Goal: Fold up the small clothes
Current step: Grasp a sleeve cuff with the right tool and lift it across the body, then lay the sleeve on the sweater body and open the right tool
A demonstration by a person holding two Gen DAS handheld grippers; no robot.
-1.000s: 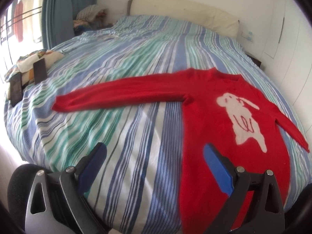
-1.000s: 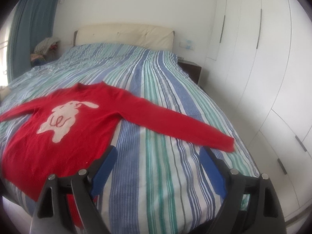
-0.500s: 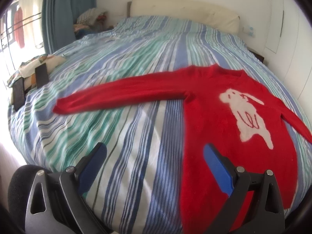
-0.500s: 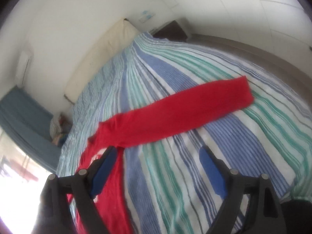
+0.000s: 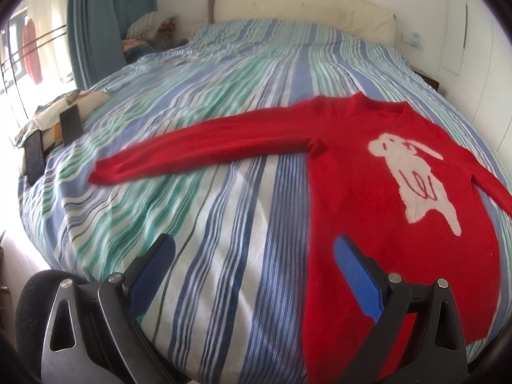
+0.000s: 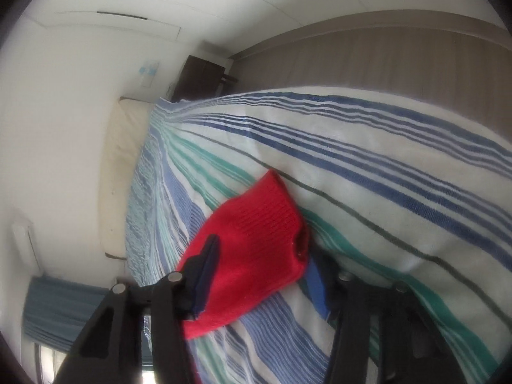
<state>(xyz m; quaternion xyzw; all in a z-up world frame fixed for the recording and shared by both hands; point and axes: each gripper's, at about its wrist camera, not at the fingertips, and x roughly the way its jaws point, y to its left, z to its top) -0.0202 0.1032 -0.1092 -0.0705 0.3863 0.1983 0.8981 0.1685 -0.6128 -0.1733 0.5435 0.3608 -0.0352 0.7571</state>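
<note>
A small red sweater (image 5: 377,172) with a white rabbit design lies flat on the striped bed (image 5: 224,102), both sleeves spread out. My left gripper (image 5: 254,262) is open and empty above the bed's near edge, its right finger over the sweater's lower left hem. In the right wrist view the camera is rolled sideways and sits close over the cuff of the sweater's right sleeve (image 6: 256,240). My right gripper (image 6: 262,275) is open, its jaws on either side of the cuff, and has not closed on it.
Two dark phones (image 5: 70,124) and patterned cloth lie at the bed's left edge. A pile of clothes (image 5: 150,28) sits by the blue curtain (image 5: 102,19). A cream headboard (image 5: 304,3) is at the far end. A dark nightstand (image 6: 200,78) and white wardrobe stand on the right.
My right gripper has rolled sideways and dropped down to the right sleeve's cuff, which now lies between its open fingers. My left gripper has drifted only slightly.
</note>
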